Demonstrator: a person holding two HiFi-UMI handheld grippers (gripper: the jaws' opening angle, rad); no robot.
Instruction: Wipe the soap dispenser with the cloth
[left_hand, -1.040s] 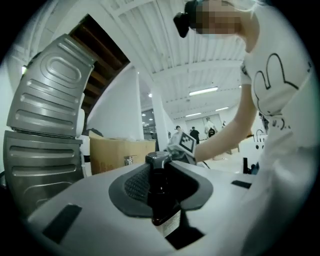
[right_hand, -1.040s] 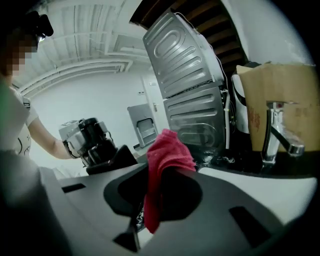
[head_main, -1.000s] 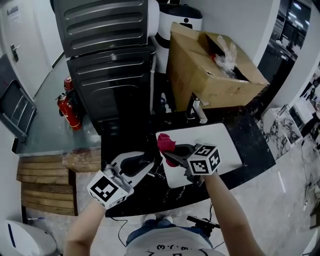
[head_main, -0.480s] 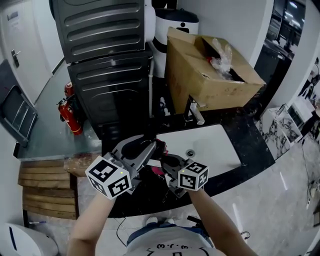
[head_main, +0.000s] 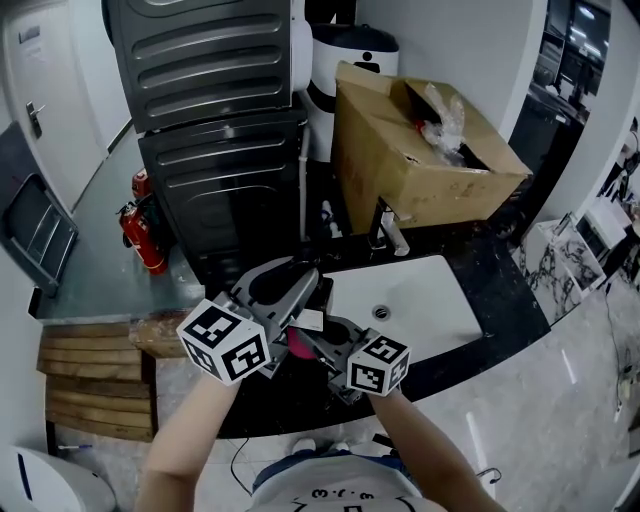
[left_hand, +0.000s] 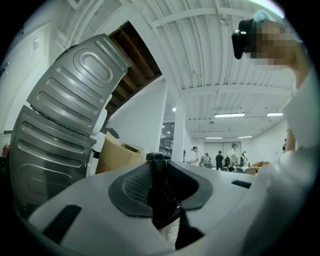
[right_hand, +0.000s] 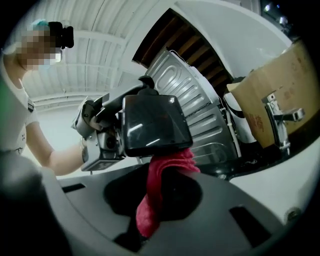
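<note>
My left gripper (head_main: 292, 292) is shut on the soap dispenser (head_main: 303, 305), a dark glossy bottle with a pale label, held up above the counter's front edge. In the left gripper view the dispenser (left_hand: 161, 197) stands between the jaws of the left gripper (left_hand: 161, 172). My right gripper (head_main: 310, 342) is shut on a red cloth (head_main: 298, 346). In the right gripper view the cloth (right_hand: 167, 167) hangs from the right gripper (right_hand: 160, 200) and presses against the underside of the dispenser (right_hand: 152, 125).
A white sink (head_main: 425, 300) is set in the black counter (head_main: 500, 290), with a chrome faucet (head_main: 385, 228) behind it. An open cardboard box (head_main: 420, 150) stands at the back. A grey ribbed machine (head_main: 215, 120) and a red fire extinguisher (head_main: 135, 225) are on the left.
The left gripper has risen with the dispenser. The right gripper has moved left from over the sink, and the cloth now meets the dispenser.
</note>
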